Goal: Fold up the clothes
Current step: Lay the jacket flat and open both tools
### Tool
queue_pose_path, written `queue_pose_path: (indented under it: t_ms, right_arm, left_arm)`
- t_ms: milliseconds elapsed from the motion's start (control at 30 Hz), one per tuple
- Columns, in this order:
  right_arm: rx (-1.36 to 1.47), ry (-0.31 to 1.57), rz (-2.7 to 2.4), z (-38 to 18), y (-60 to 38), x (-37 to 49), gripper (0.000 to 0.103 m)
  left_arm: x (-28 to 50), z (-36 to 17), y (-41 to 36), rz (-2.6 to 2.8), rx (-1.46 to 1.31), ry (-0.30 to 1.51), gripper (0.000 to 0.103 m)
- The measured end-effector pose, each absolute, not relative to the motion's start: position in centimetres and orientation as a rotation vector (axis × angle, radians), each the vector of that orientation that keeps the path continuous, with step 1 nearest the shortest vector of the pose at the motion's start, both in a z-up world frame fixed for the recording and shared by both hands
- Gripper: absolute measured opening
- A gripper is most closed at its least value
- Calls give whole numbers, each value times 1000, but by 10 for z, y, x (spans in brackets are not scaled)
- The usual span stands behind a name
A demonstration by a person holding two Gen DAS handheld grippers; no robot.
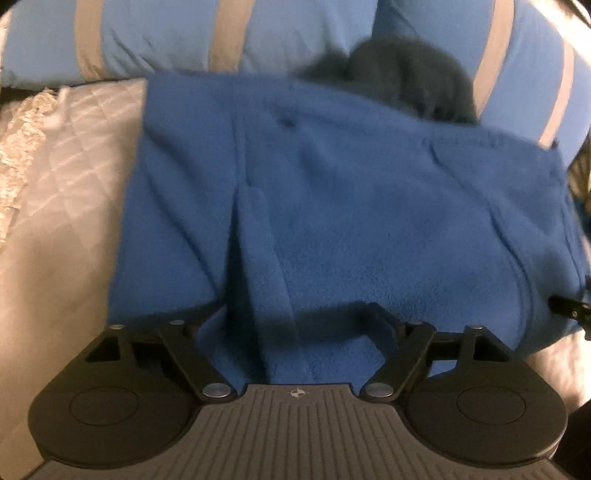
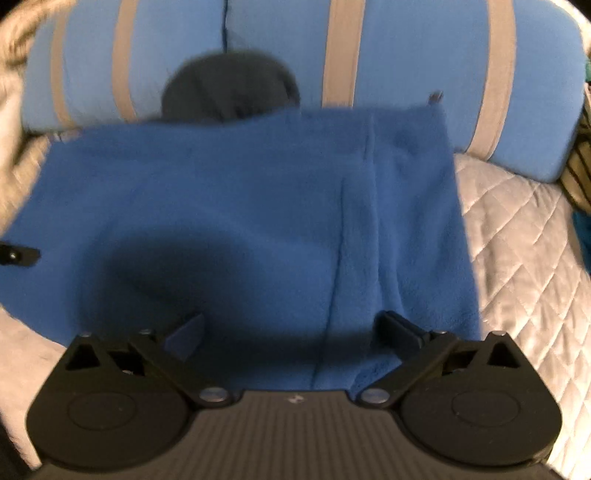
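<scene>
A blue fleece garment (image 1: 332,206) lies folded into a rough rectangle on the bed, and the right wrist view shows it too (image 2: 240,192). My left gripper (image 1: 299,317) hovers over its near edge with jaws wide open; a raised ridge of the fleece (image 1: 258,266) stands between the fingers, and the pads do not press on it. My right gripper (image 2: 293,330) is open above the garment's near right part, with nothing pinched. A black tip of the other gripper shows at each view's side edge.
A quilted pale bedspread (image 2: 517,236) (image 1: 66,192) lies under the garment. Blue pillows with grey stripes (image 2: 369,55) (image 1: 155,33) line the back. A dark navy bundle of cloth (image 2: 229,88) (image 1: 406,77) sits between the pillows and the garment's far edge.
</scene>
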State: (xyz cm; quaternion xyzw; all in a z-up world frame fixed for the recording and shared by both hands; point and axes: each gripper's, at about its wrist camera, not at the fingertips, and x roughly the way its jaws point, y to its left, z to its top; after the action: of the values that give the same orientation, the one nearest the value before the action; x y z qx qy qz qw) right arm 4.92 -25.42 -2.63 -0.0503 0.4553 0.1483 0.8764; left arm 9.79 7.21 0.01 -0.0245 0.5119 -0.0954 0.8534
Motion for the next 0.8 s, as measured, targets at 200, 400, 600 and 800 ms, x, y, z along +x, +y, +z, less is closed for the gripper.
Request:
queue_pose_path:
  t_ms: [200, 400, 600, 800]
  right_arm:
    - [-94, 956, 299, -45, -255, 56, 102]
    - [-96, 930, 297, -45, -256, 53, 101]
    - [-110, 883, 281, -44, -253, 49, 101]
    - [-135, 822, 258, -44, -251, 41, 102]
  left_arm:
    - [104, -6, 75, -231, -89, 1106, 92]
    - [93, -5, 64, -230, -71, 1046, 101]
    - [81, -5, 61, -221, -64, 960, 103]
    - [80, -3, 62, -212, -82, 940, 103]
